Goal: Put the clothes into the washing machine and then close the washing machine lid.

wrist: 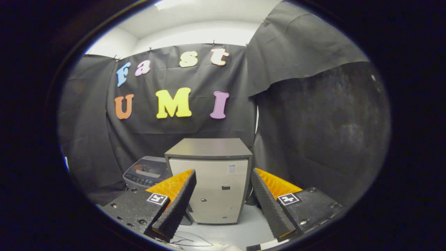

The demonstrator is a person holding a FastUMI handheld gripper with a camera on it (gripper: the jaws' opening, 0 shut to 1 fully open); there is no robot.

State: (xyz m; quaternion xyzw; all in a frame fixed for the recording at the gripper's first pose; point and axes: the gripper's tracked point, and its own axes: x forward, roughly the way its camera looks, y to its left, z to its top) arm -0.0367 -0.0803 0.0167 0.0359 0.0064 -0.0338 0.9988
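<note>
In the gripper view the gripper [223, 195] stands wide apart, its two ribbed black fingers [176, 209] holding nothing — open air between them. Beyond them sits one grey cabinet [212, 184] on a white floor [240, 232]; its small stickers are too tiny to read. One washing machine [146, 172] peeks out at far left, just beside the cabinet.

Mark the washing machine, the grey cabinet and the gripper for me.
washing machine [146, 172]: gripper view, on its control panel, left of the cabinet.
grey cabinet [217, 188]: gripper view, on its pale front door.
gripper [223, 179]: gripper view, midway between its open fingertips.
</note>
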